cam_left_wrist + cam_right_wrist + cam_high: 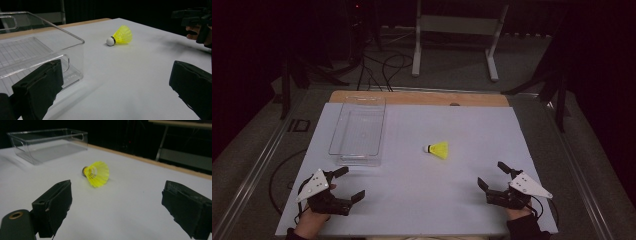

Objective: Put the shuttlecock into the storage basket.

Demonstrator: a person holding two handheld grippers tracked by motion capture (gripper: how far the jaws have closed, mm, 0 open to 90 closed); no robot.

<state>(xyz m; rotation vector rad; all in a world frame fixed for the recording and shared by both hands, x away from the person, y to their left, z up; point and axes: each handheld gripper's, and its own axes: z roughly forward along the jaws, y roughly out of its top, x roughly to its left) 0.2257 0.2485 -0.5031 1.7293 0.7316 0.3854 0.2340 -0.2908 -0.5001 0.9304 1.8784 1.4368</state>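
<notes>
Two grippers at the near edge of the table (412, 200), left gripper (346, 184) and right gripper (494, 176), fingers of both spread wide and empty; one yellow shuttlecock (438, 149) lying on its side mid-table, cork toward the one clear plastic bin (358, 131), well apart from it and from both grippers; apparently the very start, before any reach; next move likely calling for the right gripper to travel forward, straddle the skirt and close gently; then a carry to the bin.
</notes>
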